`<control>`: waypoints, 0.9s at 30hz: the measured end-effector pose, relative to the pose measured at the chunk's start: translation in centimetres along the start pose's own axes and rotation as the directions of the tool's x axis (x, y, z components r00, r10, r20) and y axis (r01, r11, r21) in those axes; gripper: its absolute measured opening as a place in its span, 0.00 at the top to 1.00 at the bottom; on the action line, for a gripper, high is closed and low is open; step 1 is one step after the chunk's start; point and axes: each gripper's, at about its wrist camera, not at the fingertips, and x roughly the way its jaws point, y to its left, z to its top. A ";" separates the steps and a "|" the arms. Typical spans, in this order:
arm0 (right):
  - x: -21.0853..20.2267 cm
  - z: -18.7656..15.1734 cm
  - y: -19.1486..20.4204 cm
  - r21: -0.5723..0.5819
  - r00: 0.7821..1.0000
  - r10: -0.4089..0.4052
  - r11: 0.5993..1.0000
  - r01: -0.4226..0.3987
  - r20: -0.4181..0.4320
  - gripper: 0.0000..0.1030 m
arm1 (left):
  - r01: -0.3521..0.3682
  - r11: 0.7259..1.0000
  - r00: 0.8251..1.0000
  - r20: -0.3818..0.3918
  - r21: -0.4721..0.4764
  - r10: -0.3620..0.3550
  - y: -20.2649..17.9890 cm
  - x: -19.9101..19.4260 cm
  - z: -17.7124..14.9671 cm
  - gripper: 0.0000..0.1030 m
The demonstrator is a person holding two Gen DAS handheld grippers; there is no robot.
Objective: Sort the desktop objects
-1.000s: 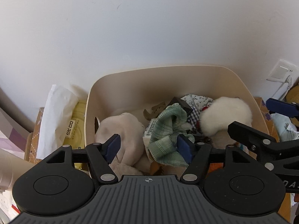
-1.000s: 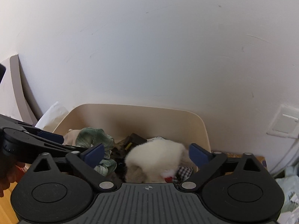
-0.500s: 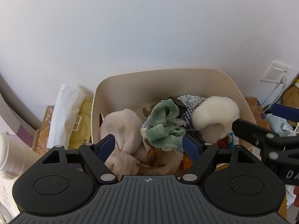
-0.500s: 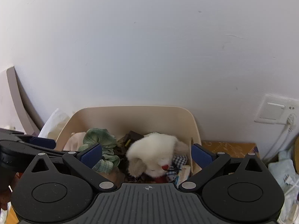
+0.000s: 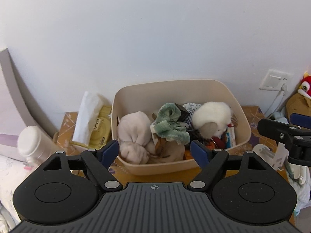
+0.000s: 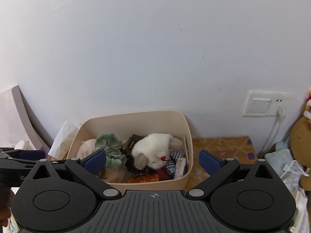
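Both grippers hang in front of the beige bin (image 5: 241,136), and neither has anything in it. The left gripper (image 5: 155,151) has its jaws spread wide, blue pads (image 5: 108,152) well apart with only air between them — those jaws have just been opening. The right gripper (image 6: 153,160) is likewise spread wide and empty-handed, its pads framing the near side of the bin from short of the rim.

Inside the bin it's a soft heap. On the left lies a pale pink bundle of cloth (image 5: 134,134); beside it in the middle, a green checked cloth (image 5: 169,124) is crumpled on top of the pile. To the right sits a white plush toy (image 6: 155,148) with a tan ear and a red nose, lying on a dark blue checked fabric (image 6: 175,155). Along the near wall there's an orange packet (image 6: 144,179) and a small white box (image 6: 179,167) tipped against the right wall — what the box is, the view is too small to tell.

The bin stands on a patterned orange table (image 6: 223,147), pushed back to the white wall (image 6: 155,48). Just left of it, a yellow tissue pack (image 5: 99,130) with white paper sticking up. On the wall to the right, a socket (image 6: 266,106) with a white cable plugged in.
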 end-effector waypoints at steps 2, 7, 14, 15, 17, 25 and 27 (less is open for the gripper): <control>-1.3 -0.3 -0.1 0.000 1.000 -0.001 1.000 0.001 0.007 0.00 | 0.001 1.000 1.000 0.010 0.000 -0.001 0.0 -1.4 -0.5 0.20; -4.4 -1.6 0.3 -0.008 1.000 0.007 1.000 -0.007 0.019 0.00 | 0.004 1.000 0.999 0.044 -0.014 -0.003 -0.2 -5.2 -1.9 0.20; -9.3 -3.6 1.7 -0.018 1.000 0.014 1.000 -0.014 0.022 0.00 | 0.015 1.000 0.996 0.085 -0.007 -0.014 -0.9 -10.4 -4.7 0.20; -10.0 -3.8 1.9 -0.022 1.000 0.011 1.000 -0.010 0.024 0.00 | 0.016 1.000 0.996 0.090 -0.009 -0.015 -0.9 -11.1 -5.1 0.20; -11.6 -4.4 2.3 -0.033 0.999 0.008 0.999 -0.007 0.036 0.00 | 0.013 1.000 0.995 0.099 -0.007 -0.013 -1.0 -12.7 -6.1 0.20; -17.2 -6.5 3.2 -0.043 0.999 0.003 0.999 -0.001 0.045 0.00 | 0.001 1.000 0.992 0.127 0.008 -0.002 -1.3 -17.8 -9.9 0.20; -18.5 -7.3 3.4 -0.059 0.999 -0.018 0.998 0.021 0.049 0.00 | 0.003 1.000 0.991 0.136 0.013 -0.004 -1.6 -19.1 -10.7 0.20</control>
